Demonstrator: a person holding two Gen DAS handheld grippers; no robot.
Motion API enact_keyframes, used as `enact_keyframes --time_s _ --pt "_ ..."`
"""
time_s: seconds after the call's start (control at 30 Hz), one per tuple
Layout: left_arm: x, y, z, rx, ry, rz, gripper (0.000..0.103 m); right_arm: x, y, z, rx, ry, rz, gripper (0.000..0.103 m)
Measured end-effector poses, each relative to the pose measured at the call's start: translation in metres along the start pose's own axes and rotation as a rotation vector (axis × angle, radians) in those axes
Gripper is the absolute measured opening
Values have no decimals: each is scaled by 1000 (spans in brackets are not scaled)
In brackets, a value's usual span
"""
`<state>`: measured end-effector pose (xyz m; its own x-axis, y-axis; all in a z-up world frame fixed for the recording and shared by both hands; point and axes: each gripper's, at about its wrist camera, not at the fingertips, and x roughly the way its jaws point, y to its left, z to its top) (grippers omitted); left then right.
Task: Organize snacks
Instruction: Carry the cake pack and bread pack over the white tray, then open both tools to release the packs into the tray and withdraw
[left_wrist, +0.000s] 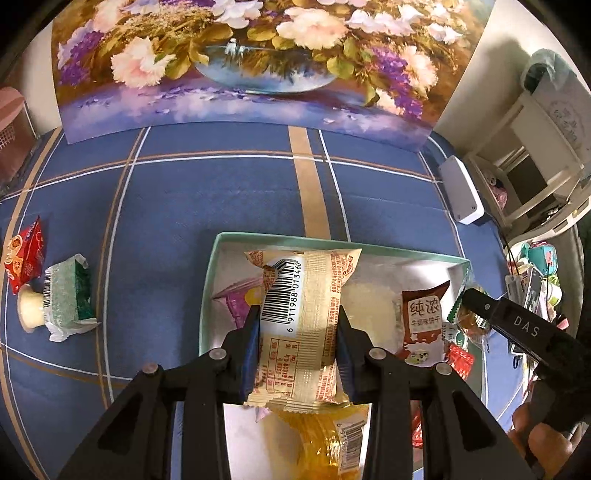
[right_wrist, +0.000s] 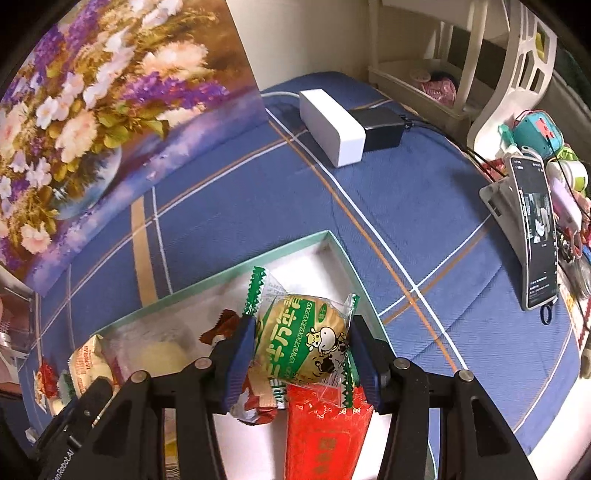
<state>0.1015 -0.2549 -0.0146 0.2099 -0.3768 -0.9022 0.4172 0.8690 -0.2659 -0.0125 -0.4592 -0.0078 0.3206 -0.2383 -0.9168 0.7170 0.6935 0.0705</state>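
Observation:
My left gripper (left_wrist: 297, 339) is shut on a beige snack packet with a barcode (left_wrist: 299, 325), held over the white box with a mint-green rim (left_wrist: 258, 237). Inside the box lie a brown biscuit packet (left_wrist: 424, 325), a purple packet (left_wrist: 238, 304) and a yellow packet (left_wrist: 325, 439). My right gripper (right_wrist: 303, 347) is shut on a round green-and-white cake packet with a cow picture (right_wrist: 306, 339), above the same box (right_wrist: 325, 233) near its right wall. A red packet (right_wrist: 325, 435) lies below it. The right gripper (left_wrist: 517, 325) shows as a black body at the box's right side.
On the blue plaid cloth left of the box lie a red packet (left_wrist: 26, 254), a green packet (left_wrist: 68, 291) and a cream jelly cup (left_wrist: 31, 306). A flower painting (left_wrist: 240, 62) stands behind. A white box with a black adapter (right_wrist: 332, 125) and a phone on a stand (right_wrist: 535, 236) sit to the right.

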Motion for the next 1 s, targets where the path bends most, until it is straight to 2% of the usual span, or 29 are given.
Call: enact_keyframes --time_s 0.4,0.7,0.8,0.87,1.0 --pt "10 -23 -6 71 9 12 38 15 -5 -3 8 37 -14 54" --pt "10 -20 -5 44 21 -9 38 14 -7 -2 10 45 -13 57" --pt "10 -20 -4 40 28 -7 43 14 -7 -2 7 49 -11 57" --pt "9 -19 -4 33 32 -11 54 13 -6 -1 5 54 -12 58" --pt "1 -18 -2 27 23 -21 54 9 -6 0 4 45 -7 60"
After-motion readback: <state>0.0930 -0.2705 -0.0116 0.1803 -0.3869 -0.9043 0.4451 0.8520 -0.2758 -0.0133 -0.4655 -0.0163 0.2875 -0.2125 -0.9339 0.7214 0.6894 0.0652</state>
